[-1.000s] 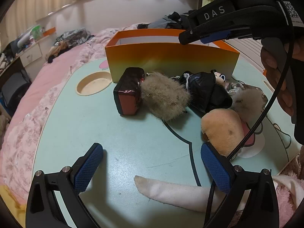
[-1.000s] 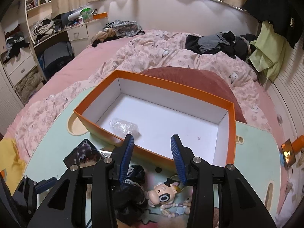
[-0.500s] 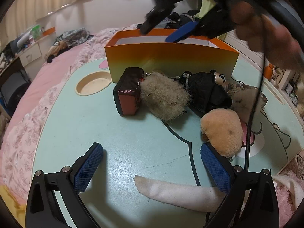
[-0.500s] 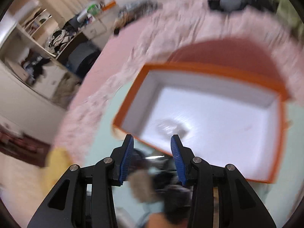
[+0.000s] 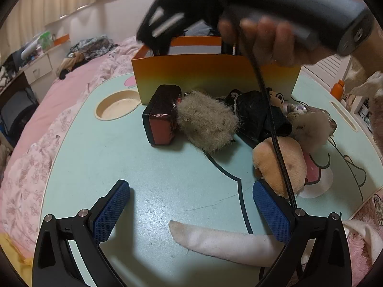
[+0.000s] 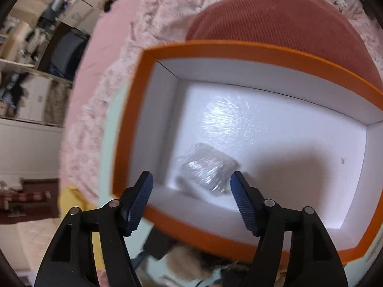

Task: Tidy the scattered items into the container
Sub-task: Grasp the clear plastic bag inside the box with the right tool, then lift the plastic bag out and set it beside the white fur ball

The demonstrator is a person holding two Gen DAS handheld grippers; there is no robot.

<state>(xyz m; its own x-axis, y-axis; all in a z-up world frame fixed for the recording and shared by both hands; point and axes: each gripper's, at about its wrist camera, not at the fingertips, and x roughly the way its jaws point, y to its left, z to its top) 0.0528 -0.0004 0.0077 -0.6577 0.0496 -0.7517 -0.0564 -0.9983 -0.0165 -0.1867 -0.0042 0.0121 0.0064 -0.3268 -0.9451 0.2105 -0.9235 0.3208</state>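
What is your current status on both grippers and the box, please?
Left gripper open, low over table. Right gripper opening above orange box, nothing between pads. Clear packet inside. Nothing blocking.

The left wrist view sits low over the bench (image 5: pixel 148 167), looking forward and slightly down across it toward the orange box (image 5: pixel 210 76) at its far side. The right wrist view hangs close above that same box (image 6: pixel 239 50), facing steeply down into it (somewhat blurred). Both share the box.
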